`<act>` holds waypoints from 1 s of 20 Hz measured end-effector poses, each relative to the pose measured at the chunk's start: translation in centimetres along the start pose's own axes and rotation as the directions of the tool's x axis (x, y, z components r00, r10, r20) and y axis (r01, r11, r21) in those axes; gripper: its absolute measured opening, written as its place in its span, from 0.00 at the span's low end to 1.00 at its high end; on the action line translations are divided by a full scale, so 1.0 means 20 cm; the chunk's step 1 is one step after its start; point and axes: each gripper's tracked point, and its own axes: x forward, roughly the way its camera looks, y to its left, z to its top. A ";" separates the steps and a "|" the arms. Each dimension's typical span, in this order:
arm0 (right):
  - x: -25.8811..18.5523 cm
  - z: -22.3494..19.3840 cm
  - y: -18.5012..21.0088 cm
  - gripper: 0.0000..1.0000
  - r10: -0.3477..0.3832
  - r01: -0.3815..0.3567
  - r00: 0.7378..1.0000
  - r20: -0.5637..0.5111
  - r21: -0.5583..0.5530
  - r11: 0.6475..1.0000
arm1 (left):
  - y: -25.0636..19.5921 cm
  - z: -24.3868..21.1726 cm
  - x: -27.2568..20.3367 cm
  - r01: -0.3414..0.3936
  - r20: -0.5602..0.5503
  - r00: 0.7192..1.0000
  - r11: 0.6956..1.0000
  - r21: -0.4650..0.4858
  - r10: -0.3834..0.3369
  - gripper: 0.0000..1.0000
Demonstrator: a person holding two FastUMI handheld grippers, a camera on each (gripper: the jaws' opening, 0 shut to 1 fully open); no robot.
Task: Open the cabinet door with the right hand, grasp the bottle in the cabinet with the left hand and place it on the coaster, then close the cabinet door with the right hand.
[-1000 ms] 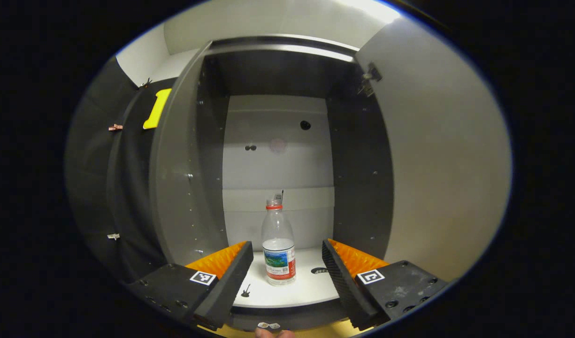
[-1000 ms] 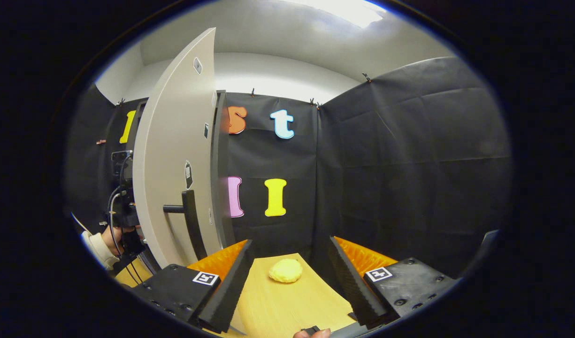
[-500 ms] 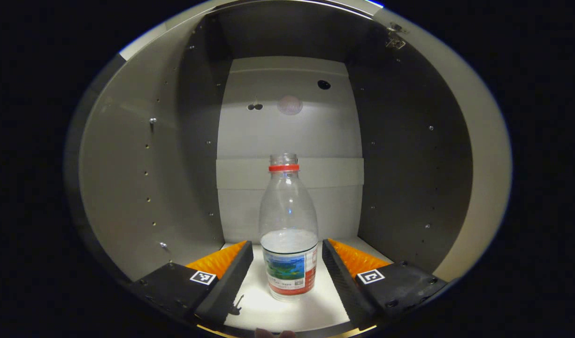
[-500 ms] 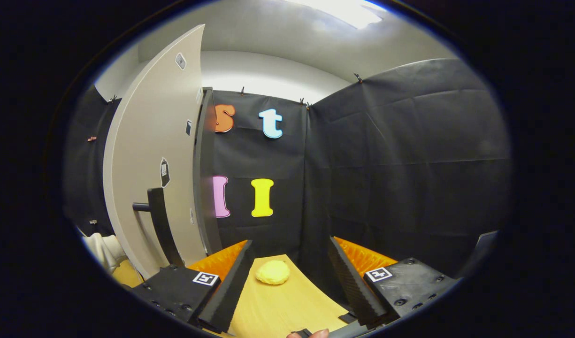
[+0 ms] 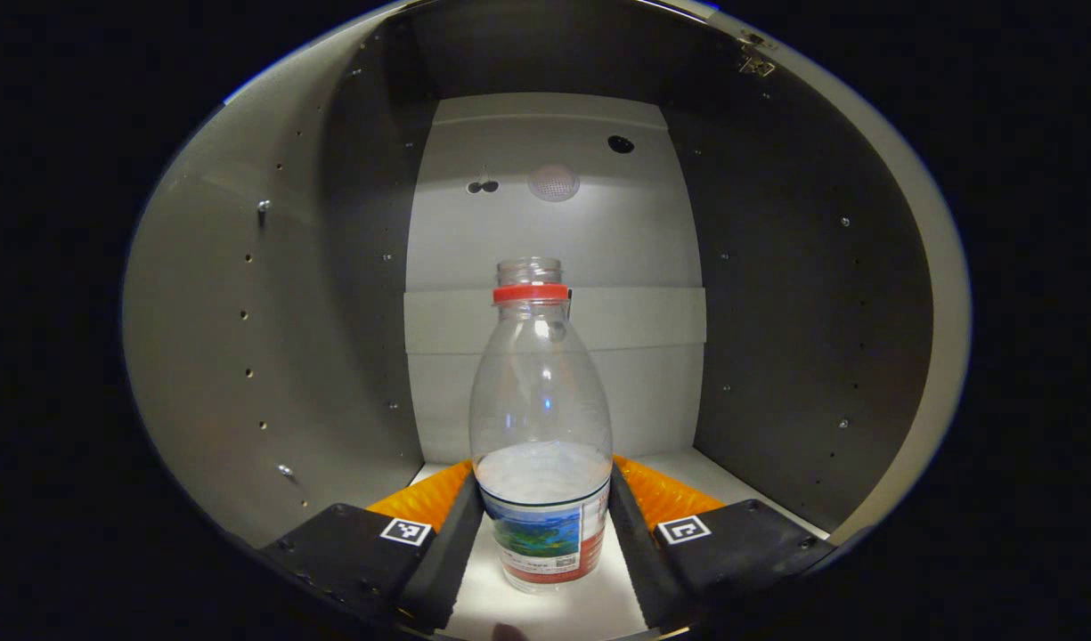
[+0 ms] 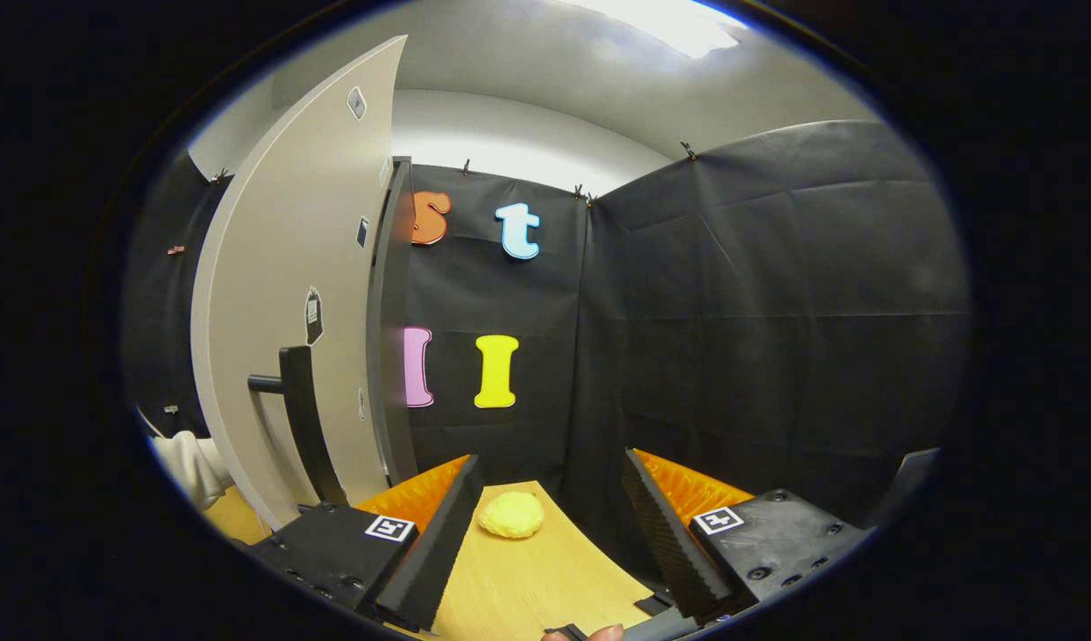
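Note:
A clear plastic bottle [image 5: 541, 418] with a red neck ring, no cap and a picture label stands upright on the white cabinet floor [image 5: 590, 614]. My left gripper [image 5: 545, 467] reaches into the cabinet, and both fingers lie against the bottle's lower sides at label height. In the right gripper view, the grey cabinet door [image 6: 278, 267] stands swung open at the left, with its dark bar handle [image 6: 300, 418] facing me. A yellow round coaster [image 6: 510, 515] lies on the wooden table [image 6: 545, 588]. My right gripper [image 6: 552, 463] hovers over the table, open, holding nothing.
Dark cabinet side walls [image 5: 803, 312] close in on both sides of the bottle, and a pale back panel [image 5: 554, 356] stands behind it. A light sleeve [image 6: 189, 463] shows left of the door. Black cloth walls the booth behind the table.
My left gripper has pushed from outside the cabinet into it until the bottle sits between its fingers, which have drawn inward onto it. The right gripper has barely shifted.

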 end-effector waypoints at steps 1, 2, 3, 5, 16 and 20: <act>-0.01 0.00 0.01 0.97 0.006 -0.006 1.000 0.002 0.005 1.000 | 0.01 0.02 -0.03 0.003 0.007 1.000 1.000 0.004 -0.003 0.77; -0.01 0.01 0.01 0.97 0.010 -0.010 1.000 0.004 0.008 1.000 | 0.01 0.05 -0.07 0.007 0.019 1.000 1.000 0.006 -0.007 0.77; -0.01 0.01 0.02 0.97 0.014 -0.014 1.000 0.005 0.011 1.000 | 0.01 0.07 -0.11 0.018 0.027 0.999 1.000 0.006 -0.018 0.77; -0.02 0.02 0.03 0.97 0.020 -0.020 1.000 0.009 0.012 1.000 | 0.01 0.10 -0.21 0.037 0.034 0.999 0.999 0.005 -0.037 0.77; -0.06 0.04 0.13 0.98 0.070 -0.071 0.997 0.026 0.027 0.997 | 0.19 0.23 -0.98 0.083 0.116 0.989 0.996 0.026 -0.086 0.77; -0.06 0.05 0.17 0.98 0.081 -0.082 0.996 0.038 0.019 0.996 | 0.31 0.18 -1.22 0.068 0.132 0.989 0.997 0.035 -0.072 0.77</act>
